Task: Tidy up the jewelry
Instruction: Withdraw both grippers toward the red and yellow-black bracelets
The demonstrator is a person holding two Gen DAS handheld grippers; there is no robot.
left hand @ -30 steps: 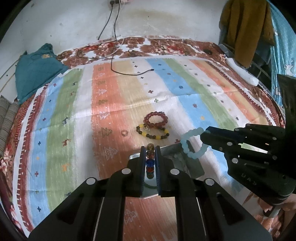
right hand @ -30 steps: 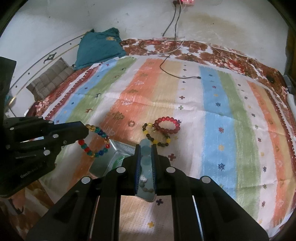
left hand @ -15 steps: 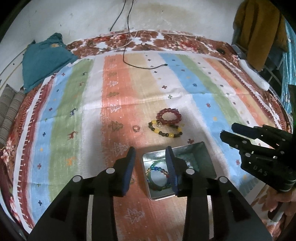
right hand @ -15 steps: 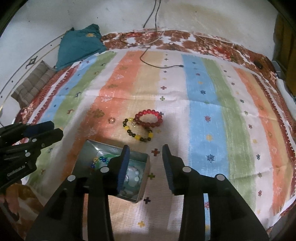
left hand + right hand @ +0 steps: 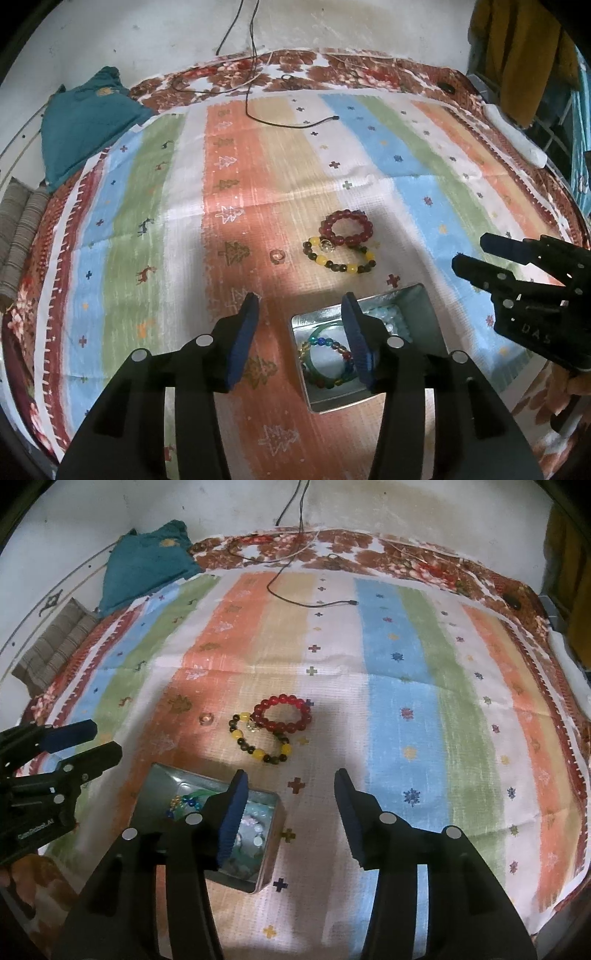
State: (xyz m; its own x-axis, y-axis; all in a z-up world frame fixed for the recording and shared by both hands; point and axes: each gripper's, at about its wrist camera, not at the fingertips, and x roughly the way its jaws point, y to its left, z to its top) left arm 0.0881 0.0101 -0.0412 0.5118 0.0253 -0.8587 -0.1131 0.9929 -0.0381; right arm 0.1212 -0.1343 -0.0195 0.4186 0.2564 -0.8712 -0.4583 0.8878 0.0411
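Both grippers gape empty; red bracelet (image 5: 282,715) and yellow-dark bracelet (image 5: 260,740) ahead beyond tin (image 5: 266,871); right gripper (image 5: 291,805) nearer, judging.

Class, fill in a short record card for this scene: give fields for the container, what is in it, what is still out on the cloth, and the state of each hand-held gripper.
container: open metal tin on striped cloth
inside tin: multicoloured bead bracelet, pale blue bracelet
on cloth: red bead bracelet, yellow-and-dark bead bracelet, small ring
left hand-held gripper: open, empty
right hand-held gripper: open, empty
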